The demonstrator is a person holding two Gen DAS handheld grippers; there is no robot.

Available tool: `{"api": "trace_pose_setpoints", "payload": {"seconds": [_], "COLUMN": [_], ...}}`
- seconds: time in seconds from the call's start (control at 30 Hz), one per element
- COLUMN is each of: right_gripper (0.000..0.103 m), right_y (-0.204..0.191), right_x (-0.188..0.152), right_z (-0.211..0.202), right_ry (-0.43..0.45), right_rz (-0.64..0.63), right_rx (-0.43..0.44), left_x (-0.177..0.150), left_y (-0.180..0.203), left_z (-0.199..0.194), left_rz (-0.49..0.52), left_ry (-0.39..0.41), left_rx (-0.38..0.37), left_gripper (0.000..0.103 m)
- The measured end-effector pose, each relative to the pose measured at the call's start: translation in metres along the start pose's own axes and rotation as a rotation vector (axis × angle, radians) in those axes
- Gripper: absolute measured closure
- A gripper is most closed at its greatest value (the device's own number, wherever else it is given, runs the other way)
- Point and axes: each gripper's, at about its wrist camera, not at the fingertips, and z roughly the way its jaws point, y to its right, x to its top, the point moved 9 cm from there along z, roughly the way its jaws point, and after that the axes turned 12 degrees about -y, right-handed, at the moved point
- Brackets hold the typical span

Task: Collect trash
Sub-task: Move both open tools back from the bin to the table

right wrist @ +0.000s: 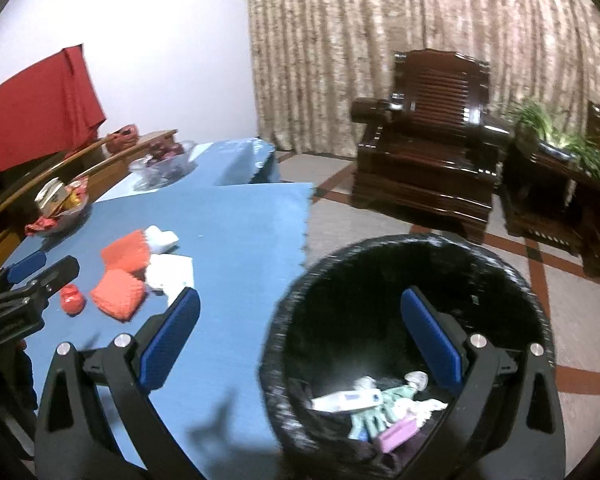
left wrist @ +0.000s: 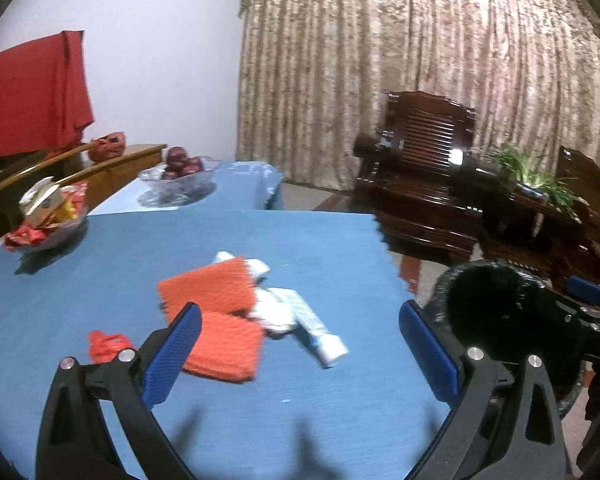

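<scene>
Trash bin (right wrist: 412,344), black-lined, sits off the bench's (right wrist: 236,240) right edge, holding a tube and wrappers. Right gripper (right wrist: 300,342) above it, jaws apart, empty. Left gripper (left wrist: 300,354) jaws apart over the bench; orange cloths (left wrist: 216,312), white tube (left wrist: 300,320), red scrap (left wrist: 106,346) lie ahead.

A home living room.
Heavy patterned curtains (left wrist: 420,72) fill the upper right; a carved wooden armchair (right wrist: 428,160) stands beneath, fruit bowl (left wrist: 178,174) at left.
</scene>
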Motion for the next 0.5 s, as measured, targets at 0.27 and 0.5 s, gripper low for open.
{"api": "trace_pose_setpoints", "payload": {"seconds": [0.27,0.5], "right_gripper": [0.005,0.005], "right_y": [-0.06,-0.108], "right_x": [0.008,0.011], "right_z": [0.025,0.053], "right_ry": [-0.014,-0.033], "right_rz": [-0.073,-0.164], "right_rx": [0.065,0.111], "left_x": [-0.011,-0.019], "left_y": [-0.059,-0.106], "left_z": [-0.001,0.006], "left_rz": [-0.051,-0.095], "left_ry": [-0.006,-0.021], "left_rx": [0.079,0.134], "left_gripper": [0.006,0.006]}}
